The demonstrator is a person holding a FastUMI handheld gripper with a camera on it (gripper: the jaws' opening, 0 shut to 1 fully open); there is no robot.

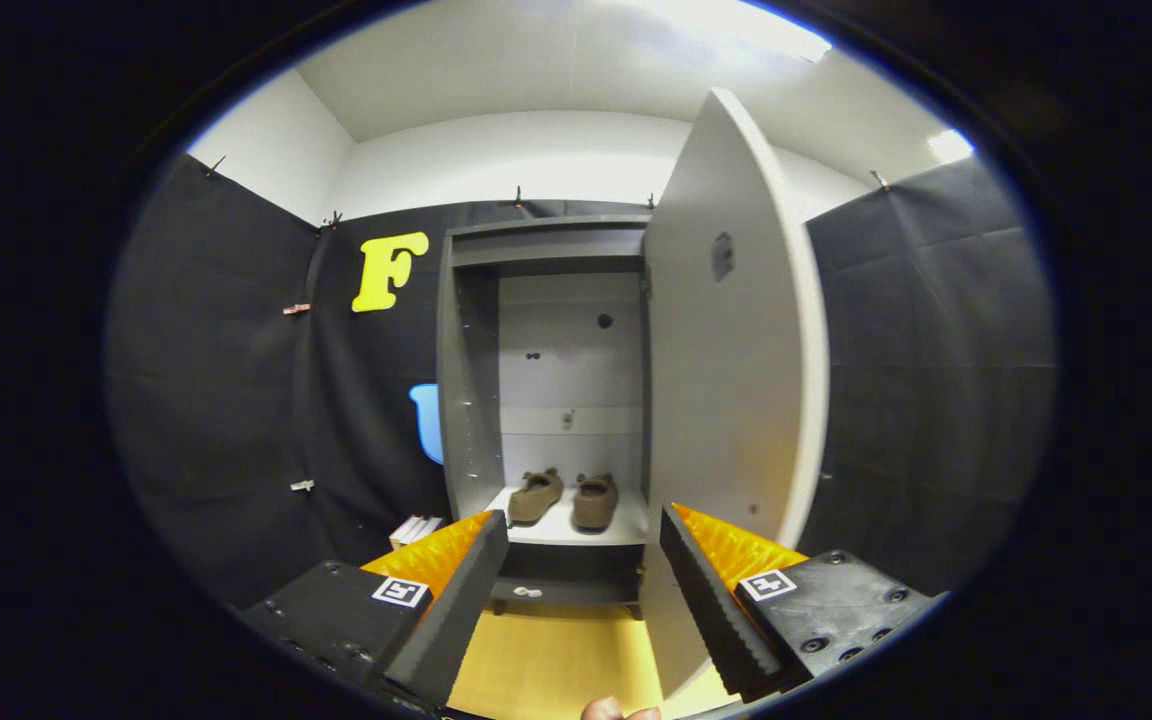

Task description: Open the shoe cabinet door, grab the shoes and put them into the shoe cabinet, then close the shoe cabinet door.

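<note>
Claw [584,545] spread wide, holding nothing; pair of brown fuzzy slippers [564,497] already on the grey cabinet shelf [576,528] straight ahead; tall pale grey door [726,350] swung open just right of it, next to shut

Grey shoe cabinet [471,400] door [726,330] swung open, brown shoes [564,498] side by side inside

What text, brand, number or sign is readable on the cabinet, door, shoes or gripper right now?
Readable words or numbers: none.
On the open cabinet door, a dark patch: too small to read.
On the gripper, open and holding nothing, two square markers: coded patterns, not words.
On the brown shoes, resting on the shelf beyond the fingers: no visible brand.
</note>
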